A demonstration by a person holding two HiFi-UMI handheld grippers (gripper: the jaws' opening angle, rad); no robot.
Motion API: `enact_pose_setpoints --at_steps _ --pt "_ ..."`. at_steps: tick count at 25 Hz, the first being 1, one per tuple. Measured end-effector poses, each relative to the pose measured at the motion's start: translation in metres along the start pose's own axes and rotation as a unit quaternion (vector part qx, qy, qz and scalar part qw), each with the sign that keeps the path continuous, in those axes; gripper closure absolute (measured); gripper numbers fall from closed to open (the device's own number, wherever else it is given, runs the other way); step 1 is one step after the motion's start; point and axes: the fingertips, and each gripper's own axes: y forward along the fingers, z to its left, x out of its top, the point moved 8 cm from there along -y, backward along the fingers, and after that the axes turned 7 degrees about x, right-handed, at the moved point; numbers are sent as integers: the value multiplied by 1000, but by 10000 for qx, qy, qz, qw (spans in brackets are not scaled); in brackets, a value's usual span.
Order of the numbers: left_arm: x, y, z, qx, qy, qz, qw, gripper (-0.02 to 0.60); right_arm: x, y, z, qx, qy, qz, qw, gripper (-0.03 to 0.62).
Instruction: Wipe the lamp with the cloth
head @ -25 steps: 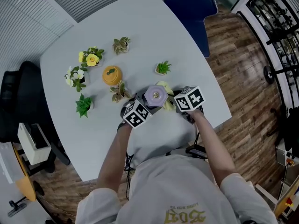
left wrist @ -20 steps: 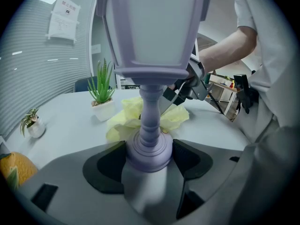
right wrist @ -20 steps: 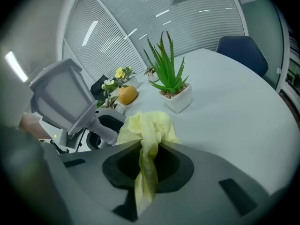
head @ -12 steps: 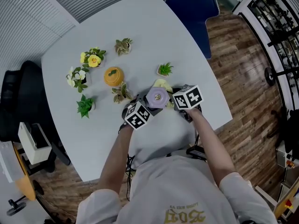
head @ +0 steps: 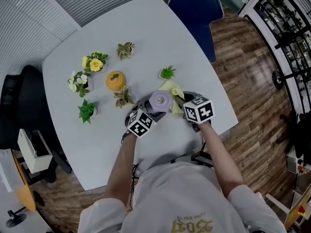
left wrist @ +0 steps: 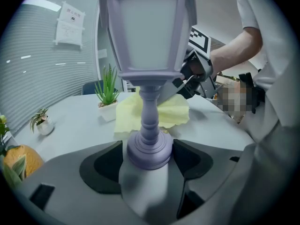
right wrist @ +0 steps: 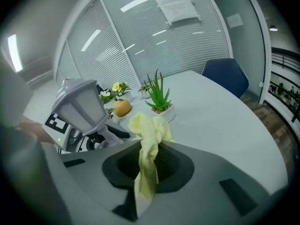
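Lilac lantern-shaped lamp (head: 161,101) stands near the small green potted succulent (head: 168,72), base clamped in left gripper (left wrist: 149,157) jaws; right gripper (right wrist: 149,168), jaws pinching the pale-yellow cloth (right wrist: 149,125), has drawn back from the succulent; next stroke probably pending.

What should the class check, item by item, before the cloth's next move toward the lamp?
1. The left gripper is shut on the purple lantern-shaped lamp, at its base: ok.
2. The right gripper is shut on the pale yellow cloth: ok.
3. Cloth touching lamp: not ok; the right gripper view shows a gap.
4. Lamp base resting on the white table: cannot tell.
5. The small green potted plant clear of the cloth: cannot tell; it stands close.
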Motion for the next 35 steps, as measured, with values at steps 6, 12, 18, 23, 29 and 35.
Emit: enact_pose_setpoints --at_steps 6,12,18,23,29,35 --pt "-3 -16 -7 249 -466 22 9986 264 -3 -26 15 -129 -65 -388 9991 542" --pt "6 -51 -14 632 -1348 -493 9876 265 -11 -55 34 -276 -68 -756 9967 540" --pt "20 -89 -34 884 -2241 -1152 9637 294 -8 -87 59 -442 -508 -1155 9910 540" --pt "35 -128 -42 1413 -2607 -1830 9373 520 -10 -113 77 -635 -703 -1514 9839 540" --pt "61 -164 -52 1889 -2347 -2134 9294 578 -14 -138 109 -761 -790 -1979 9741 540" --pt "74 -190 -52 2183 -2249 -2363 9197 580 -10 -143 136 -890 -1168 -2223 9638 540"
